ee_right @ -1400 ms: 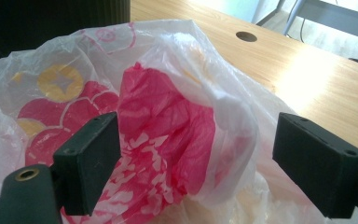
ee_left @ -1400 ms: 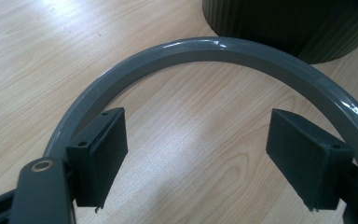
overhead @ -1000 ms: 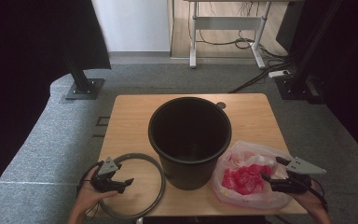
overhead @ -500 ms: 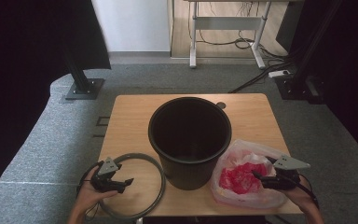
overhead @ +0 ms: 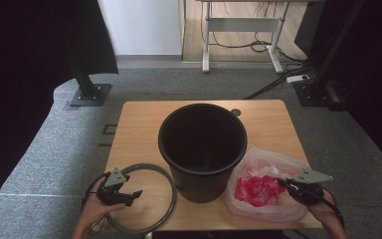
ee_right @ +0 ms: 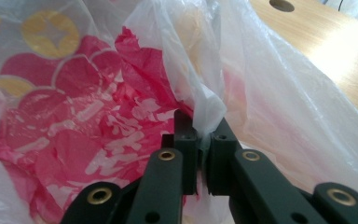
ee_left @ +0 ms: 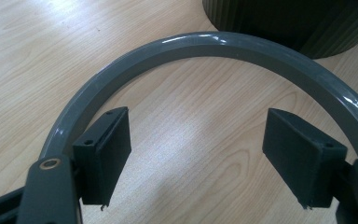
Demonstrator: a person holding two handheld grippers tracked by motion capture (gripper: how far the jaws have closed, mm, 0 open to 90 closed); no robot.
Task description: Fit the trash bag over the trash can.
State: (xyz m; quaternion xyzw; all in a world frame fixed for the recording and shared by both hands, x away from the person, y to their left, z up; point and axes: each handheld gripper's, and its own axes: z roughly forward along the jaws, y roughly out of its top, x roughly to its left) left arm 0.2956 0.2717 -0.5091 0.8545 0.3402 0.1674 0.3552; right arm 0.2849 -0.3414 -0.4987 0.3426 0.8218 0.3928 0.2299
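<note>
Your right gripper (overhead: 284,183) sat at the counter's (overhead: 139,129) near right corner with its jaws pressed together on a fold of the clear plastic bag (overhead: 271,167). In the right gripper view that pinched fold (ee_right: 208,114) rose straight up from between the jaw tips, so the film was caught at the very ends of the jaws, not deep between them. The bag lay on the counter just right of the black bucket (overhead: 202,149), against its wall, and red printed material (overhead: 256,190) showed through the film on the side of the jaws toward the bucket.

Your left gripper (overhead: 135,193) was at the near left corner, over the grey ring (overhead: 166,185) that lay flat on the counter, just beside the bucket's base. Its jaws were spread wide and held nothing. In the left gripper view the ring's arc (ee_left: 205,44) curved past ahead of both jaws, one jaw sitting over the ring's band and the other just inside it, with bare wood showing in the gap between them.
</note>
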